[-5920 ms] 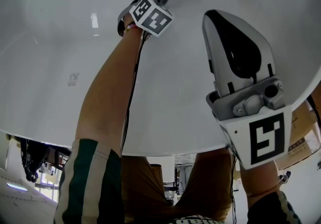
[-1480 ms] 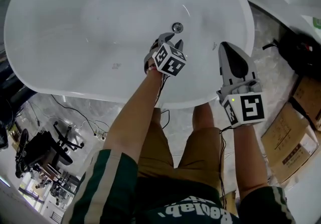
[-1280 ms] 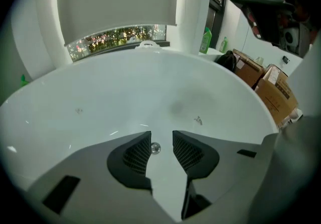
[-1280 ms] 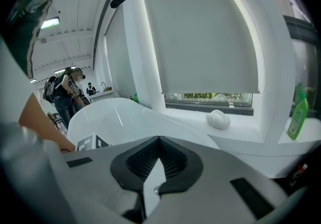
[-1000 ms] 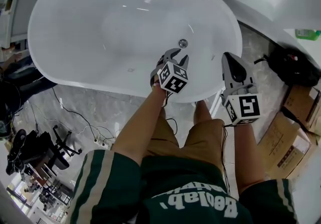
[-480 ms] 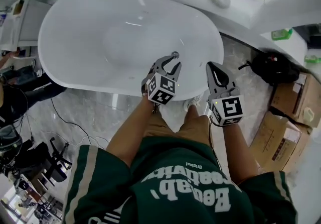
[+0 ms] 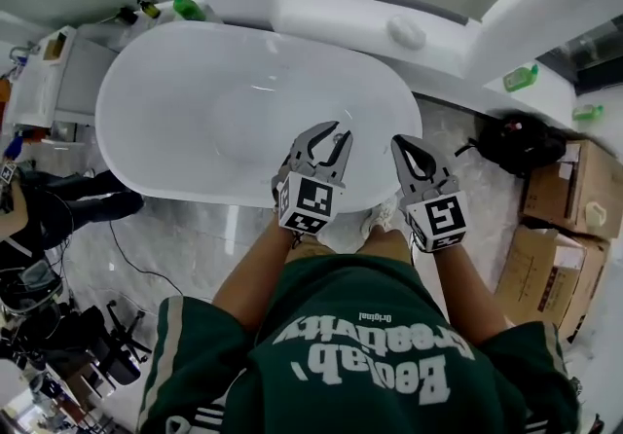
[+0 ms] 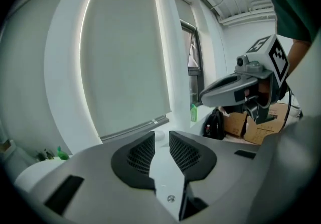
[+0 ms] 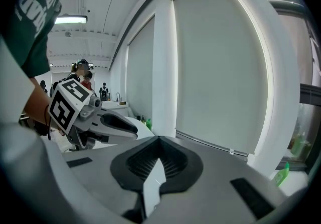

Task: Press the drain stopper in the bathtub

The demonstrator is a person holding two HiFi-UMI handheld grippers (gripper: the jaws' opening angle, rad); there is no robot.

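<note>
At the centre of the head view, the grey left gripper (image 7: 337, 134) overlaps the near rim of the white oval bathtub (image 7: 175, 101). Its jaws are slightly apart, have just been closing, and hold nothing. The drain stopper cannot be made out beyond its tips, and the right gripper (image 7: 400, 143) beside it has its jaws pressed together.

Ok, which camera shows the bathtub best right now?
The head view: it looks down on the bathtub, showing nearly its whole oval basin and rim. Both gripper views aim at the window blinds; a white curve low left in the left gripper view may be its rim, but I cannot tell.
</note>
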